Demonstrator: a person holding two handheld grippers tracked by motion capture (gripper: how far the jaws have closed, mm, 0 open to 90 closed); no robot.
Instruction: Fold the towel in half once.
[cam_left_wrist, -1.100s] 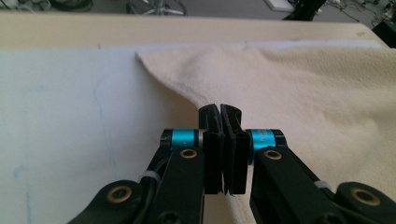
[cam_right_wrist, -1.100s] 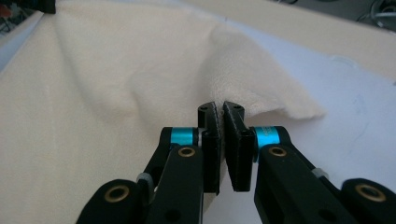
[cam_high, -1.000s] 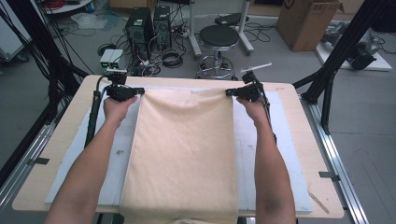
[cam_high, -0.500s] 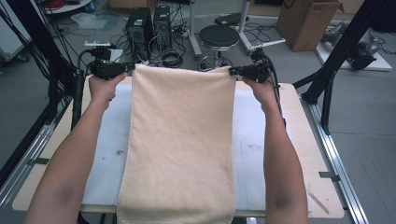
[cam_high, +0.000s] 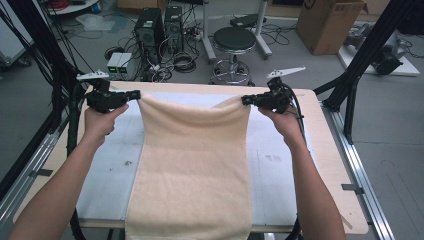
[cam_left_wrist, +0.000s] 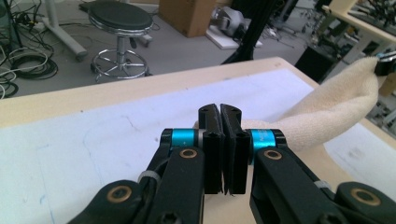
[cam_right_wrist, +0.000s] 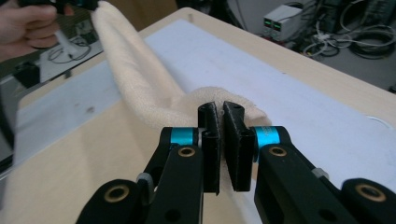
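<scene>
High view: towel (cam_high: 195, 160) overhangs table (cam_high: 330, 165) near edge.

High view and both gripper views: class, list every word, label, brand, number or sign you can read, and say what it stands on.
Nothing is legible in these pictures.
Brown cardboard box on the floor: a dark printed mark at its top edge, cut off and too blurred to read.
Two small grey boxes with green displays: readouts too small to read.
Cream terry towel: no label visible.

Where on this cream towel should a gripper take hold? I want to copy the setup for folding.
Probably at the two far corners of the towel, each pinched from its outer side, as the left gripper and right gripper do: the long strip then hangs evenly between them.
</scene>
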